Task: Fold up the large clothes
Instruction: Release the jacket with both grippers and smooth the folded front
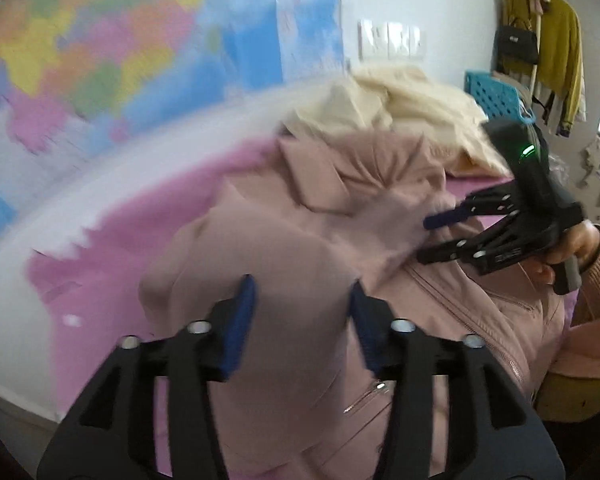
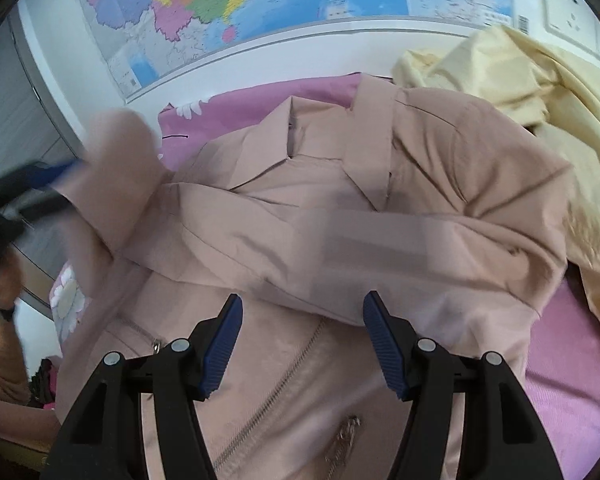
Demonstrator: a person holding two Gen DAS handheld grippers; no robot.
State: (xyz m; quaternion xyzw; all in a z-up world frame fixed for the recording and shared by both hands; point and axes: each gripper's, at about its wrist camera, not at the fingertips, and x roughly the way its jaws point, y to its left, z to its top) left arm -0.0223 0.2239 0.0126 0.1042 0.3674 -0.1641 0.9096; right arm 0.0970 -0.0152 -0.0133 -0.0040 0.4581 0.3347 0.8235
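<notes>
A dusty-pink zip jacket [image 1: 300, 240] [image 2: 300, 184] lies collar-up on a pink bedsheet [image 1: 100, 272]. My left gripper [image 1: 302, 312] hovers over its left shoulder with jaws apart and nothing pinched; in the right wrist view that left gripper [image 2: 66, 184] is a blur at the left edge, beside a raised sleeve [image 2: 116, 160]. My right gripper [image 2: 304, 320] stands open above a sleeve folded across the chest, near the zipper [image 2: 284, 384]. In the left wrist view the right gripper [image 1: 440, 238] is held by a hand [image 1: 576, 240], jaws parted at the jacket's right side.
A cream garment [image 1: 400, 108] [image 2: 500, 72] is heaped behind the jacket. A coloured map [image 1: 100, 40] covers the wall behind the bed. At the far right are a blue basket [image 1: 488, 92] and a hanging yellow cardigan [image 1: 560, 40].
</notes>
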